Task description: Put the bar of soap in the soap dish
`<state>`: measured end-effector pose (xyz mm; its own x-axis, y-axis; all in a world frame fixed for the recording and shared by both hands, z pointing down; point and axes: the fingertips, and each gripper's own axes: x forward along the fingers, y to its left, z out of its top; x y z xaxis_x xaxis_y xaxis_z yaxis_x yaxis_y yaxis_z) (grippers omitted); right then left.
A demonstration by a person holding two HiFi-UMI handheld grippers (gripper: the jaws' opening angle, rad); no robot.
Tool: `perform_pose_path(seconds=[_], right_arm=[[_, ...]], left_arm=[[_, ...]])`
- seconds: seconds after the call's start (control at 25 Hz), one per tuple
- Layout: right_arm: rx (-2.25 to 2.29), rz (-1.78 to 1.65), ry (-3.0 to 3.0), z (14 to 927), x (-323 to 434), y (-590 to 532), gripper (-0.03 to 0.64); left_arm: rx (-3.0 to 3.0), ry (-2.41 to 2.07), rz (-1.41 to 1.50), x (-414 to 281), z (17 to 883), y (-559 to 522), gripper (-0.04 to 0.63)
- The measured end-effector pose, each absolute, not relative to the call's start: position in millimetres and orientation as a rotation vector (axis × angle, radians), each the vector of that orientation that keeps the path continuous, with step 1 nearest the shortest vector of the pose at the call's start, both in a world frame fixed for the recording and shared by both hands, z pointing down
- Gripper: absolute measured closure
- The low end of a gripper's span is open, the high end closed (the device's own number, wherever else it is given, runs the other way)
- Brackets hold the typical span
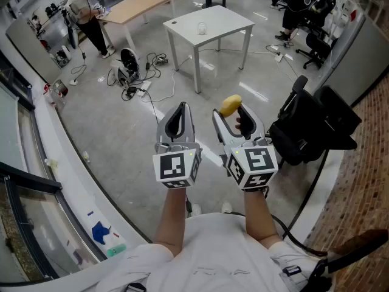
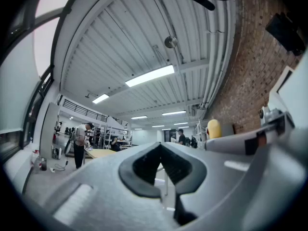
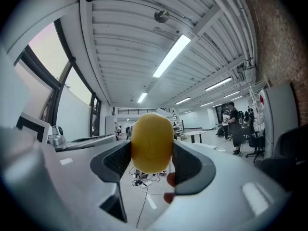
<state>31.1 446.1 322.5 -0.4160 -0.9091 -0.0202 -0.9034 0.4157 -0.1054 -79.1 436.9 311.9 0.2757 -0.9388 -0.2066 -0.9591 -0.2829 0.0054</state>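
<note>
While yellow rounded bar of soap (image 3: 152,143) sits clamped between jaws of right gripper (image 1: 233,115), high over grey floor (image 1: 121,139), pickup looks done. Left gripper (image 1: 179,115): jaws together, nothing in them. Soap dish in no view. Carry and placing in dish remain; roughly halfway, by my judgement.

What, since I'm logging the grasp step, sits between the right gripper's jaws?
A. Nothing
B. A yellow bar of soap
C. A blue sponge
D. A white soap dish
B: the right gripper view shows the yellow bar of soap pinched between the pads of the right gripper, and the head view shows it at the jaw tips.
</note>
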Motion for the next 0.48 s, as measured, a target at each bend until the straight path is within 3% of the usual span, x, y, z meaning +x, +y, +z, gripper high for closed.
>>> perform_pose_path(seconds=[0.48], right_arm=[[-1.658,-0.140,2.557,321.4,47.9,441.8,0.344]], left_arm=[[-2.433,1.758,0.221,-54.1,313.2,436.6,0.595]])
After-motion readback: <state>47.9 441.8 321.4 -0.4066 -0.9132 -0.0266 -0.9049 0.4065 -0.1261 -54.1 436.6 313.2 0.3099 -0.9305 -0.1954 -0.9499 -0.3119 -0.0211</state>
